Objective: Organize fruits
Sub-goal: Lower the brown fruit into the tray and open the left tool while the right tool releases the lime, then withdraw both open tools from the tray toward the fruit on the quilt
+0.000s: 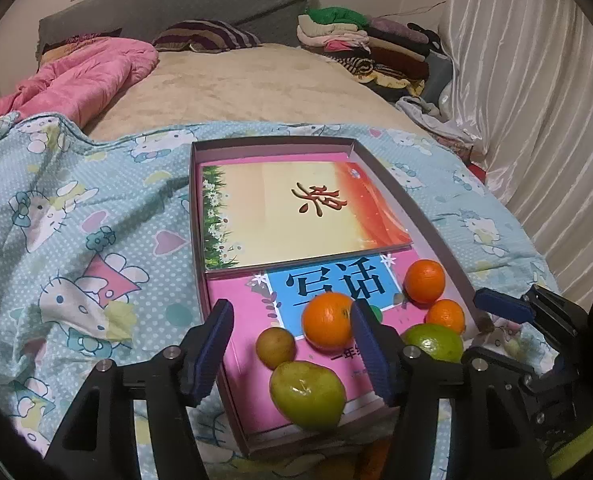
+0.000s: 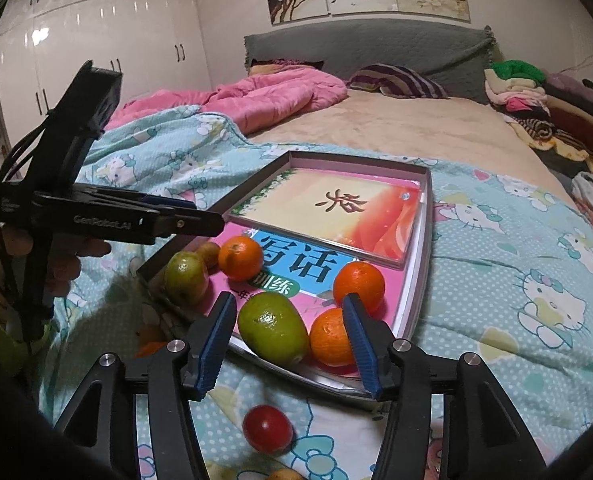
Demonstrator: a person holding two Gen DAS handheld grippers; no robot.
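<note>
Fruit sits gathered at the near end of the shallow cardboard box (image 2: pixel 424 216), on a pink book: three oranges (image 2: pixel 240 258), two green fruits (image 2: pixel 272 328). Left gripper (image 1: pixel 292 344) and right gripper (image 2: pixel 290 340) hover half-open, holding nothing. A red round fruit (image 2: pixel 267 428) waits outside on the bedsheet, probably next.

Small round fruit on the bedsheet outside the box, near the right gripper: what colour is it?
Red, glossy; the small round fruit shows best in the right wrist view.
</note>
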